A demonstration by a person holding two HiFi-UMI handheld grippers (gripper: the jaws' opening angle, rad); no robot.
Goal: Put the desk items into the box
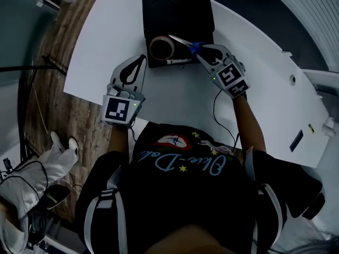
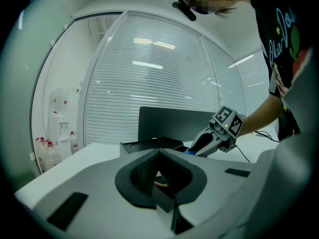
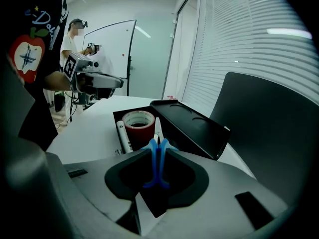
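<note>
The left gripper (image 1: 141, 59) is over the white table (image 1: 175, 102). It points at the near-left corner of the black box (image 1: 146, 46), just short of it. Its jaws are clenched together with nothing between them.

Ahead of it and to its right, inside the box, a roll of red tape (image 1: 160, 47) lies flat with its hole facing up. A white marker (image 1: 179, 61) lies along the box wall nearest the person. In the head view its long axis runs across, from the left gripper's side towards the right gripper's side. The box lid (image 3: 192, 128) stands open and tilted on the far side, ahead and right of the right gripper's jaws.

The scissors (image 1: 185, 41) hang over the box, right of the tape. Their long axis follows the line of the right gripper's jaws, and the closed blades point straight away from that gripper. The blade tip reaches over the tape roll's near edge, and the blue handles sit back between the pads. Whether the blades touch the tape cannot be told.

The right gripper (image 1: 204, 52) is at the box's near-right corner, angled downward, grasping the scissors edge-on by the handles.
</note>
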